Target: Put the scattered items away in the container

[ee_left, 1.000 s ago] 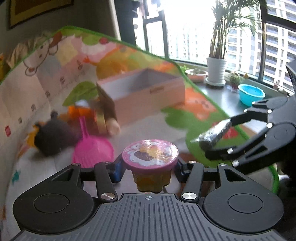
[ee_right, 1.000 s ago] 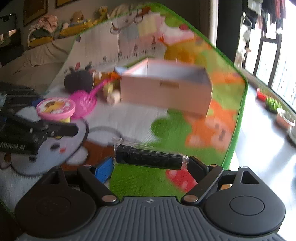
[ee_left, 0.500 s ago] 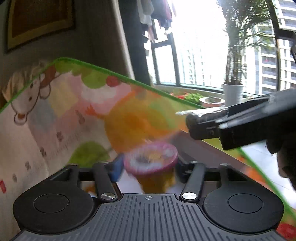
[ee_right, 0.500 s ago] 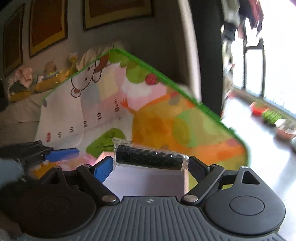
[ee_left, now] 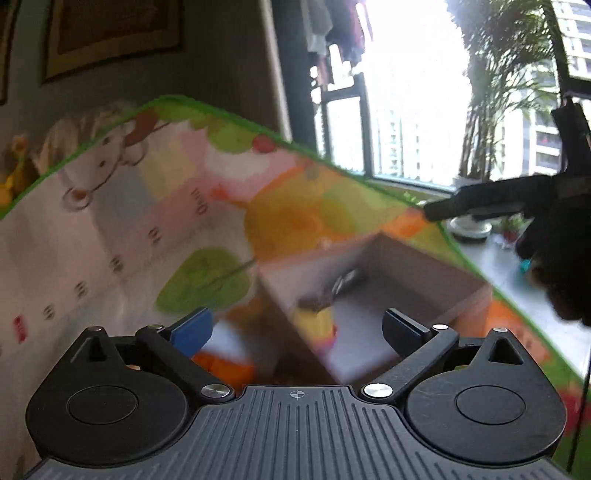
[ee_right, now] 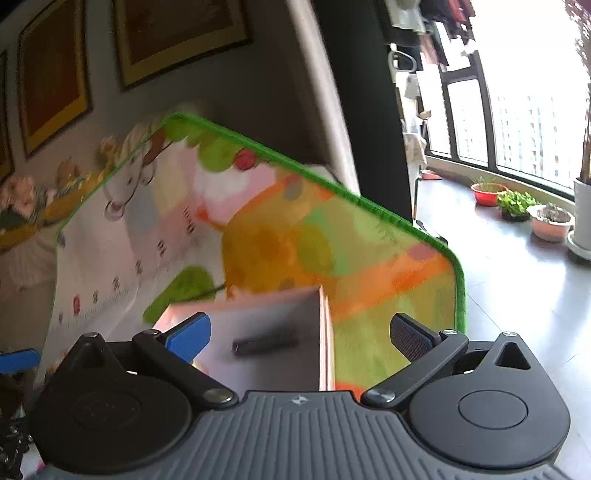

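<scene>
Black jaws of the left gripper [ee_left: 297,326] spread wide, nothing between them, blue pad [ee_left: 192,330] on one finger and dark pad on the other. Poised above the pink box [ee_left: 469,295], looking down into it. Inside the box, blurred by motion: a yellowish cup [ee_left: 317,325] near the close wall, and a dark wrapped roll [ee_left: 347,282] further in. Beside the box on the near left, an orange object [ee_left: 225,363], too smeared to identify. Beneath everything, a colourful play mat [ee_left: 110,236] with a green border, cartoon animal and number marks.

Likewise parted, the right gripper [ee_right: 299,332], holding nothing, blue pad [ee_right: 188,338] left and textured black pad right. Directly over the same box [ee_right: 321,332], seen here from its other side. Lying on the pale box floor, the dark roll [ee_right: 264,343], apart from the walls. Visible in the left wrist view as a dark arm reaching in from the right, above the far corner of the box.

Beyond the mat: framed pictures [ee_right: 177,33] on the wall, grey floor, potted plants [ee_right: 517,203] along a bright window [ee_right: 528,110].
</scene>
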Demonstrator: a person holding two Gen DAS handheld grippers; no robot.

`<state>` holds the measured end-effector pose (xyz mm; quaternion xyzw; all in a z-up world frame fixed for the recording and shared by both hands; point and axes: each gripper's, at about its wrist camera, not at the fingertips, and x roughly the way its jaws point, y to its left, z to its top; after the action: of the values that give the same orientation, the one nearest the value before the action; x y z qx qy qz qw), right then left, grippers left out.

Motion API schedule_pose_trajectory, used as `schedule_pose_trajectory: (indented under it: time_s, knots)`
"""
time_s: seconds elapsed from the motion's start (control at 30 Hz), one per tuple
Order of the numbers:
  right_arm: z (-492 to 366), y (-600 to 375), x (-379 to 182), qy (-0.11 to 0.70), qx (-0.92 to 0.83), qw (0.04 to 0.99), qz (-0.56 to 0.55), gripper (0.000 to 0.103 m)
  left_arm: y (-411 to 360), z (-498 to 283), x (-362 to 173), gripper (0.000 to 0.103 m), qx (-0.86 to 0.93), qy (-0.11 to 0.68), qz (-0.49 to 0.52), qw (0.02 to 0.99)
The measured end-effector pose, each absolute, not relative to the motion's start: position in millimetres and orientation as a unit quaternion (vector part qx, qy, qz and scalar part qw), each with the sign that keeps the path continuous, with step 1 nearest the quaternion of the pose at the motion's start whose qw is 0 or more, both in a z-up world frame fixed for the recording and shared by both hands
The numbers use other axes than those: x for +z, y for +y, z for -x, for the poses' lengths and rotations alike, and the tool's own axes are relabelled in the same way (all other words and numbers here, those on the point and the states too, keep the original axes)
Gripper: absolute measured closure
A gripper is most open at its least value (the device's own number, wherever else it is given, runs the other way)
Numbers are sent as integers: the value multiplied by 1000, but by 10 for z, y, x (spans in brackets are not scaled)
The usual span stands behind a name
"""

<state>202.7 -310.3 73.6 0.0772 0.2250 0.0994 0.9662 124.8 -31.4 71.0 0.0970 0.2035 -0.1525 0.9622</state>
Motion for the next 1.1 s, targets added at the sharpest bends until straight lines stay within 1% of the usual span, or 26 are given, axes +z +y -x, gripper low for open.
schedule_pose_trajectory:
  time_s: [0.2, 0.37, 0.4, 0.47, 0.53, 0.63, 0.7, 0.73, 0.77, 0.8, 0.83, 0.87, 0.9, 0.93, 0.97, 1.1]
  knots:
    - [-1449, -2529, 733, 206, 144, 968, 2, 0, 71, -729, 415, 1, -84, 260, -65, 960]
    - [-1160, -1911, 597, 243, 232, 941, 36, 1, 402, -369, 216, 1, -32, 288, -27, 957]
    - [-1136, -1799, 562, 250, 241, 937, 45, 3, 465, -324, 190, 1, -27, 291, -18, 956]
    - [-1118, -1577, 486, 268, 256, 926, 67, 24, 563, -226, 138, 1, -19, 295, -2, 955]
    - [-1123, -1407, 414, 280, 253, 922, 81, 34, 638, -186, 111, 1, -16, 292, 12, 956]
    - [-1149, -1250, 304, 287, 225, 927, 88, 36, 727, -147, 112, 1, -21, 280, 39, 959]
    - [-1237, -1227, 219, 305, 201, 927, 79, 42, 761, -156, 93, 1, -27, 280, 53, 958]
    - [-1293, -1219, 167, 318, 191, 926, 73, 47, 781, -166, 87, 1, -29, 280, 61, 958]
    - [-1329, -1217, 121, 328, 186, 924, 67, 48, 797, -171, 80, 1, -30, 278, 69, 958]
    - [-1346, -1215, 79, 337, 185, 921, 62, 53, 809, -171, 72, 1, -32, 277, 76, 957]
    - [-1375, -1212, 37, 344, 184, 919, 58, 60, 824, -172, 67, 1, -35, 276, 83, 957]
    - [-1397, -1219, 7, 349, 183, 918, 54, 65, 836, -176, 61, 1, -37, 277, 88, 956]
    - [-1402, -1226, -2, 347, 182, 919, 51, 67, 848, -180, 56, 1, -40, 278, 94, 955]
    - [-1399, -1226, 1, 343, 185, 920, 49, 76, 858, -187, 52, 1, -41, 280, 98, 954]
    - [-1401, -1229, 8, 344, 188, 919, 47, 78, 865, -193, 46, 1, -41, 282, 102, 953]
    - [-1306, -1292, 65, 345, 199, 916, 51, 78, 870, -189, 40, 1, -38, 284, 108, 952]
